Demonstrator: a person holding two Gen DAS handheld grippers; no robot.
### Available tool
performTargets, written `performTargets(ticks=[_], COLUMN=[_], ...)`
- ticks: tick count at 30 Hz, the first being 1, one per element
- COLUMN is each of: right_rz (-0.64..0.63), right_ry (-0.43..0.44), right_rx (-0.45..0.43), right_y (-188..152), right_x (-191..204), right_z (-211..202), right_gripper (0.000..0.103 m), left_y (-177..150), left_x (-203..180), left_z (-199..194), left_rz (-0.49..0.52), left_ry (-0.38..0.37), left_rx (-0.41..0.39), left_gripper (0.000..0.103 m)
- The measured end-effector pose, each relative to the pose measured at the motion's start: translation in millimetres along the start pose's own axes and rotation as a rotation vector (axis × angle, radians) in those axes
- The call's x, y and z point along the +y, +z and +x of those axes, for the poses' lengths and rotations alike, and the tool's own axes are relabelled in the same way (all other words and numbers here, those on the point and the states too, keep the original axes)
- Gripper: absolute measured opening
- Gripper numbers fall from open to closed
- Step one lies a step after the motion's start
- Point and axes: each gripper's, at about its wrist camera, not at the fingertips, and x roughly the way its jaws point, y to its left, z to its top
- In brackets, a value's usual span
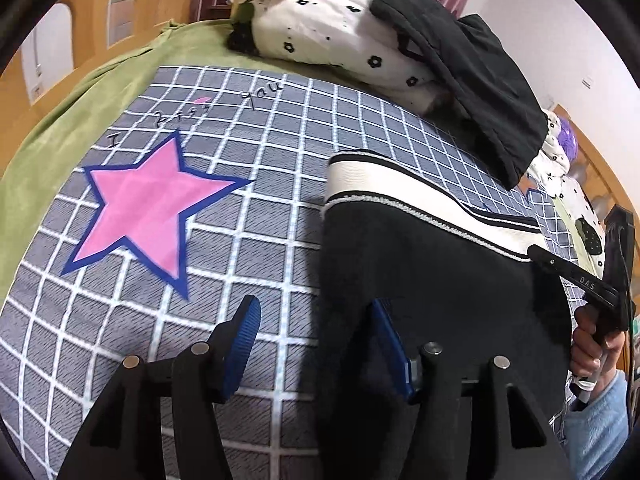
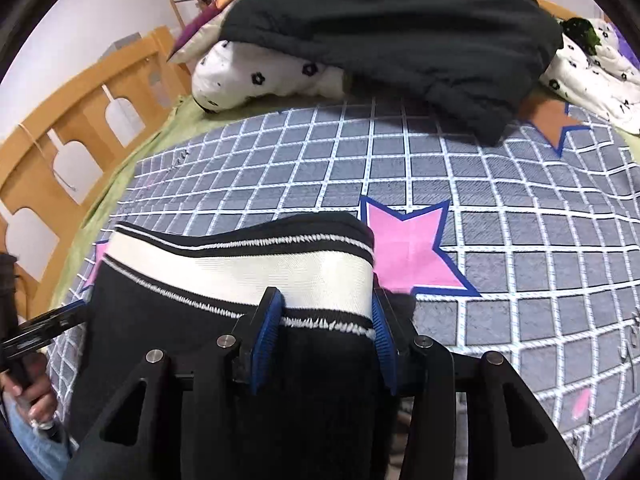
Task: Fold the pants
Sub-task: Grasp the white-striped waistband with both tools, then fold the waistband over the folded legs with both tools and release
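1. Pants [image 2: 304, 380]: black, and there's a broad white waistband [image 2: 240, 272] edged in black-and-white stitched stripes.
2. Bedsheet [image 1: 280, 168]: grey-blue squares under a white grid, pink star [image 1: 148, 204] outlined in dark blue.
3. Green blanket [image 1: 100, 92] along the sheet's edge.
4. Quilt [image 1: 320, 36]: white, dotted with little black flowers.
5. Dark jacket [image 2: 380, 24] on top, near black.
6. Gripper pads [image 2: 266, 344]: blue on black frames.
7. Bed rail [image 2: 80, 120]: orange-tan wood.

We hold the left gripper [image 1: 316, 344] with jaws spread wide; the right gripper [image 2: 326, 340] likewise stands parted
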Motion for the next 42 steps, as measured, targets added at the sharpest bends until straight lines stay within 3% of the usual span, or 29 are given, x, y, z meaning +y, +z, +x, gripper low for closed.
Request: performTargets(ticks=[3,4,7,9,11,14,17,21,23,26,28,33,42], right_rz=[-0.006,-0.004,0.038,0.047,0.072,0.076,0.066,-0.029,-0.077,-0.112,-0.129,-0.112,-0.118], right_ry=[0.02,0.038,0.065,0.022,-0.025,-0.037,-0.067,-0.043,-0.033,-0.088,-0.119,-0.073,-0.08], right_rx=[-0.048,-0.066,-0.187,-0.171,-0.088,-0.067,-0.14,-0.167,-0.16,-0.083,-0.101,-0.099,-0.101], right_y=[0.5,0.2,-11.2,-16.4,-18.9,-14.4,-5.4,4.1,4.3,-3.2,-11.0,-4.8,-4.0], right_x=[-2.3,-3.8,-11.9,-16.6,-25.1,-28.1,-17.5,13.4,25.3,28.0,24.0,12.3,12.1], right_z=[-14.0,-23.2,-63.7,-57.9,-31.9,-29.2,-57.2,-64.5,-54.0,-12.9,-1.7,5.7,9.3], right_gripper=[0.017,0.015,0.015,0.016,0.023,0.029,0.03,0.03,0.03,0.03,0.03,0.03,0.03], left_y=[-4.4,-6.5,-9.8,-8.4,-3.8,4.5,19.3,42.0,48.1,50.4,48.2,47.3,44.2], left_x=[1.8,1.7,-2.1,-7.9,-20.2,-41.1,-61.5,-88.4,-97.9,-103.1,-101.8,-98.9,-101.1], left_z=[-5.7,-9.9,-19.8,-22.1,-21.3,-24.0,-23.1,1.1,16.4,45.4,60.0,68.4,67.3], left_rz=[0.0,0.004,0.027,0.036,0.051,0.095,0.144,0.172,0.19,0.221,0.244,0.242,0.247], left_ry=[0.008,0.002,-0.018,-0.033,-0.053,-0.058,-0.055,-0.072,-0.04,0.035,0.078,0.073,0.084], left_rx=[-0.003,-0.011,-0.035,-0.052,-0.059,-0.091,-0.138,-0.123,-0.123,-0.092,-0.079,-0.076,-0.076], left_gripper=[0.056,0.056,0.056,0.056,0.056,0.056,0.056,0.056,0.056,0.056,0.056,0.057,0.058])
